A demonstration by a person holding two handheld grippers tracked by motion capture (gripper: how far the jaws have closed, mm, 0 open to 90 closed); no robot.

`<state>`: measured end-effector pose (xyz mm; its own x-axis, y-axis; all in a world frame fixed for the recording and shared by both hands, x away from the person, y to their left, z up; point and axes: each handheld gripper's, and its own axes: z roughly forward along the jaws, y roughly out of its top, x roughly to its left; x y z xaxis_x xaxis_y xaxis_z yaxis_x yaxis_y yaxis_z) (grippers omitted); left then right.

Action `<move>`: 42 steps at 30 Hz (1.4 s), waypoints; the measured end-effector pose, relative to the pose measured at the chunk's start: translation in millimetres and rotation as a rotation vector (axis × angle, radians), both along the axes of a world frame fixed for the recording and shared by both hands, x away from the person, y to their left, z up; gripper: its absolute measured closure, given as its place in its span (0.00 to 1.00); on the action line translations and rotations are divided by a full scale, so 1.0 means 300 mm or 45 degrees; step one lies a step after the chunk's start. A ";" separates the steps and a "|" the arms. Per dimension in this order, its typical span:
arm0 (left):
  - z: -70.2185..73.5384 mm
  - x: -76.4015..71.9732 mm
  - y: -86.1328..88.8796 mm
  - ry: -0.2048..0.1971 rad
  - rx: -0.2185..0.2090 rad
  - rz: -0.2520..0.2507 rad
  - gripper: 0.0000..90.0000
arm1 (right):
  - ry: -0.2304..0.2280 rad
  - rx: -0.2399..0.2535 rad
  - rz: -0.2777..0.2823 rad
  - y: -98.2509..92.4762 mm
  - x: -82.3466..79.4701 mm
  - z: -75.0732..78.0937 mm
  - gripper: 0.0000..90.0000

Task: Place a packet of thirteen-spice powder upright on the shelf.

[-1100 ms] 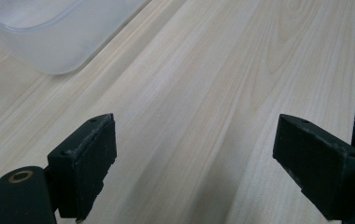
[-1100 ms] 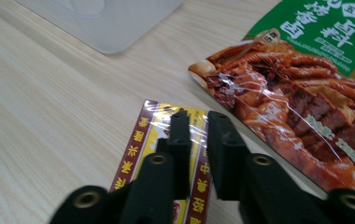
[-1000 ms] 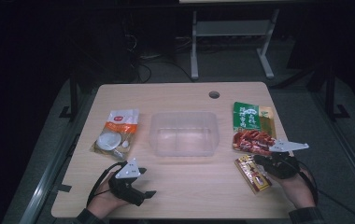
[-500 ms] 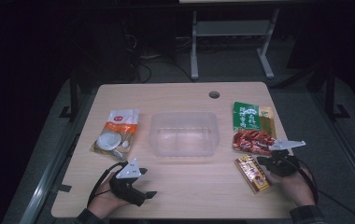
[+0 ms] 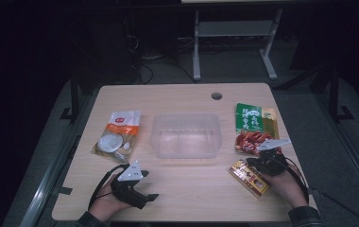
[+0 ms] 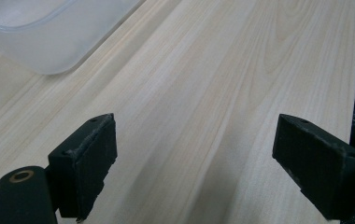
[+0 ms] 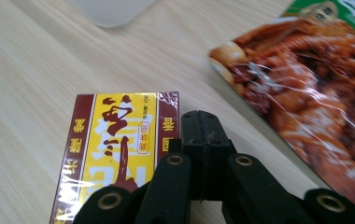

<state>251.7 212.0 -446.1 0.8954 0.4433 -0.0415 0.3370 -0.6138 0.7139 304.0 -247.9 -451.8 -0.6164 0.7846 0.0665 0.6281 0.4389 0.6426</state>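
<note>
- The right claw (image 7: 202,140) has its jaws pressed together with nothing between them, tips just beside the top right corner of the yellow box (image 7: 115,154). Going in like this, it can only shove the box across the worktop (image 5: 182,189), not pick it up.
- The box lies flat near the front right edge of the worktop, in front of the red pouch (image 5: 252,141) and well apart from the clear tub (image 5: 185,135). A flat box gives little to bite on; jaws that open too narrowly may land on its printed face and skid off the glossy wrap.
- In the right gripper view the red pouch lies just right of the claw. Jaws spreading here may catch its film edge and drag it along, or clamp both things at once.
- A push toward the person may slide the box off the front edge, since it lies close to it.
- The left claw (image 6: 194,154) stands wide apart, empty, low over bare wood with a corner of the tub ahead of it. In the high view the left claw (image 5: 144,197) sits at the front left, too far off to steady the box if it slips.
- The green pouch (image 5: 253,118) and white pouch (image 5: 118,135) lie clear of both claws, so I judge them at little risk.
</note>
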 end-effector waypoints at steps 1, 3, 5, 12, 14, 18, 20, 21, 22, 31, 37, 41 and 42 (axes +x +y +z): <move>-0.001 0.000 0.000 0.001 0.005 -0.003 0.15 | 0.008 -0.002 0.026 0.021 -0.002 0.002 1.00; -0.003 -0.002 -0.003 0.006 -0.003 0.003 0.15 | 0.012 0.006 0.039 0.035 -0.001 0.002 1.00; -0.002 -0.002 -0.003 0.005 -0.003 0.003 0.15 | 0.015 0.017 0.068 0.053 -0.001 0.001 1.00; -0.002 -0.005 -0.003 0.006 -0.002 0.004 0.15 | 0.041 0.031 0.169 0.118 -0.011 -0.001 1.00; -0.002 -0.004 -0.003 0.006 0.000 -0.001 0.15 | 0.049 0.035 0.210 0.143 -0.020 -0.001 1.00; -0.001 -0.006 -0.005 0.003 0.003 -0.006 0.15 | -0.006 0.040 0.181 0.114 -0.041 0.030 1.00; -0.002 -0.007 -0.006 0.004 0.000 -0.007 0.15 | -0.015 0.043 0.167 0.098 -0.049 0.036 1.00; -0.003 -0.008 -0.007 0.007 -0.001 -0.009 0.15 | -0.034 0.037 0.126 0.050 -0.084 0.046 1.00; -0.002 -0.008 -0.006 0.009 0.004 -0.010 0.15 | -0.034 0.037 0.126 0.050 -0.084 0.046 1.00; -0.002 -0.008 -0.006 0.006 0.019 -0.005 0.16 | -0.038 0.015 0.034 -0.081 -0.221 0.044 1.00; -0.002 -0.008 -0.007 0.007 0.016 0.000 0.16 | -0.018 0.024 0.007 -0.121 -0.290 0.031 1.00; -0.003 -0.008 -0.010 0.012 0.028 -0.005 0.16 | 0.006 0.026 0.013 -0.123 -0.301 0.020 1.00; -0.003 -0.008 -0.010 0.013 0.028 -0.006 0.16 | 0.014 0.025 0.013 -0.120 -0.300 0.019 1.00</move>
<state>249.2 209.1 -446.8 0.8969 0.4403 -0.0407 0.3413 -0.6307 0.6969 213.9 -283.9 -446.2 -0.6234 0.7769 0.0884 0.6307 0.4327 0.6442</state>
